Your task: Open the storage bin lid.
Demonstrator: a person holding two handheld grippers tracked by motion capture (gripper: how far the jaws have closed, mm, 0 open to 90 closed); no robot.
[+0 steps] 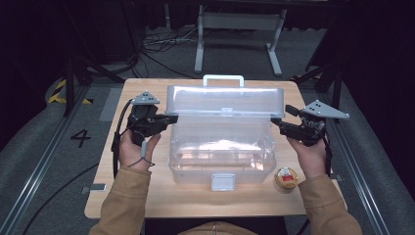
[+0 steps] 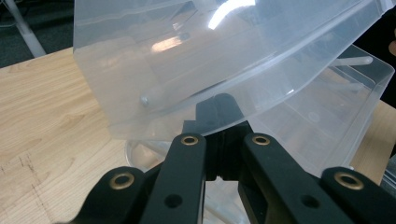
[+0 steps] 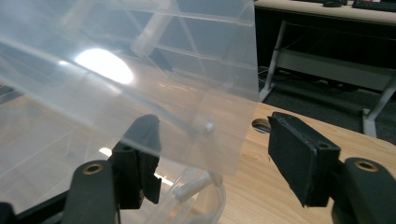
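A clear plastic box (image 1: 220, 164) stands in the middle of the wooden table (image 1: 147, 196) with its lid (image 1: 225, 100) swung up and upright, white handle (image 1: 223, 78) on top. My left gripper (image 1: 166, 120) is shut on the lid's left edge; in the left gripper view the jaws (image 2: 219, 133) meet on the lid (image 2: 187, 60) just above the box base (image 2: 327, 121). At the lid's right end my right gripper (image 1: 276, 122) is open. Its jaws (image 3: 219, 154) straddle the lid's (image 3: 140, 70) right edge, with a wide gap on the outer side.
A small round tin (image 1: 286, 178) with a red and yellow top sits on the table at the front right, beside the box. The box's white latch (image 1: 222, 181) faces the person. Cables and a grey metal stand (image 1: 240, 29) are on the floor beyond the table.
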